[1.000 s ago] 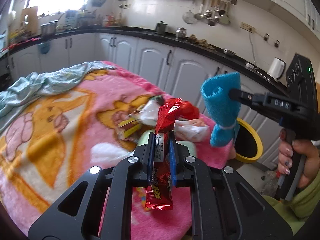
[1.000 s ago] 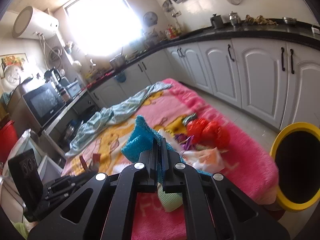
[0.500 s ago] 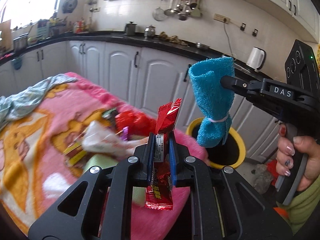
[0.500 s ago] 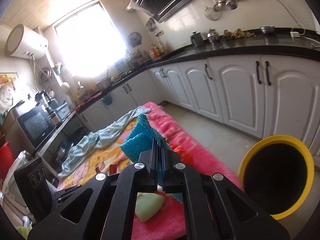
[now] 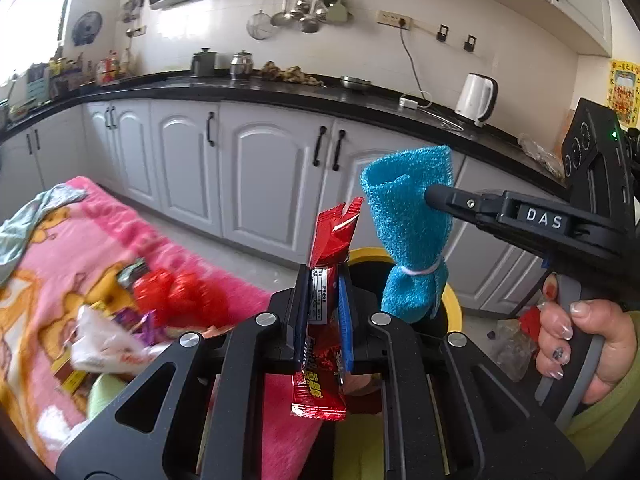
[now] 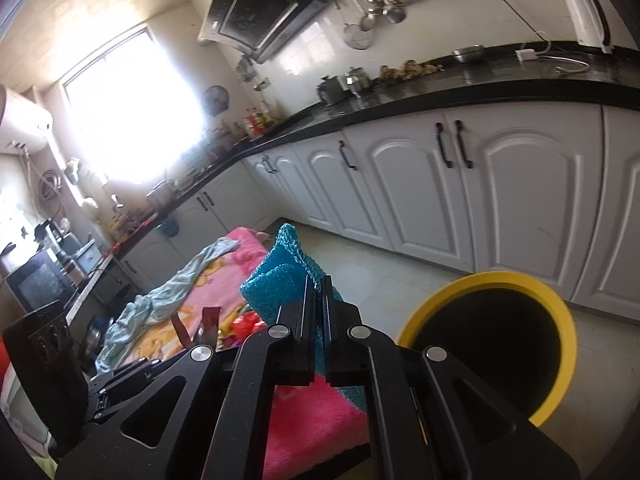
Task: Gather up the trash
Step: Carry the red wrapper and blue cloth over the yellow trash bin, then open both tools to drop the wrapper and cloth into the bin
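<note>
A home kitchen: white arched cabinet doors run under a black countertop, ladles and strainers hang on the tiled wall, a white electric kettle stands plugged in, and a range hood hangs beside a bright window.

Bin beside the table's corner
Wrappers lie near the table edge; bin stands just beyond, before the cabinets.

A white electric kettle was observed on the black countertop, plugged into a wall socket. Metal utensils were hung on a rail above. White cabinet doors were noted below. A pale green cloth was draped over a pink blanket.
</note>
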Demonstrator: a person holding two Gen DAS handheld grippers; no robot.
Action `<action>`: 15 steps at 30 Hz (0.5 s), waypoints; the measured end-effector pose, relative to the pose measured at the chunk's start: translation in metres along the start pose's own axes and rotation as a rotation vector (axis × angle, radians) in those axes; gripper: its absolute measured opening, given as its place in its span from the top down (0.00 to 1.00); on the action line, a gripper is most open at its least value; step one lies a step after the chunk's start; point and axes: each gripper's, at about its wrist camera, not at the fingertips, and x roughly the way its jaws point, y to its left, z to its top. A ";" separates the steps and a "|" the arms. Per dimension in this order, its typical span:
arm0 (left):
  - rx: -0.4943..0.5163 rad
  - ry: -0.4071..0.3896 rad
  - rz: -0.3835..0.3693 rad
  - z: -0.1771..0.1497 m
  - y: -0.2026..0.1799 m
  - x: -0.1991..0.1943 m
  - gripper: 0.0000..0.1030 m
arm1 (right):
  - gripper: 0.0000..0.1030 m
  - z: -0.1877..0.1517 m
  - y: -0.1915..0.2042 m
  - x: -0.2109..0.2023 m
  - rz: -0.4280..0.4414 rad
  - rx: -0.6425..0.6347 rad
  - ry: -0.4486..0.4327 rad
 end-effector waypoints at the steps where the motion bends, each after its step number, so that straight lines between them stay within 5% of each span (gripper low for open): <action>1: 0.002 0.002 -0.006 0.002 -0.004 0.005 0.92 | 0.97 0.001 -0.008 -0.001 -0.012 0.009 -0.004; 15: 0.040 0.097 -0.084 0.003 -0.053 0.095 0.91 | 0.97 0.001 -0.083 0.003 -0.118 0.133 -0.009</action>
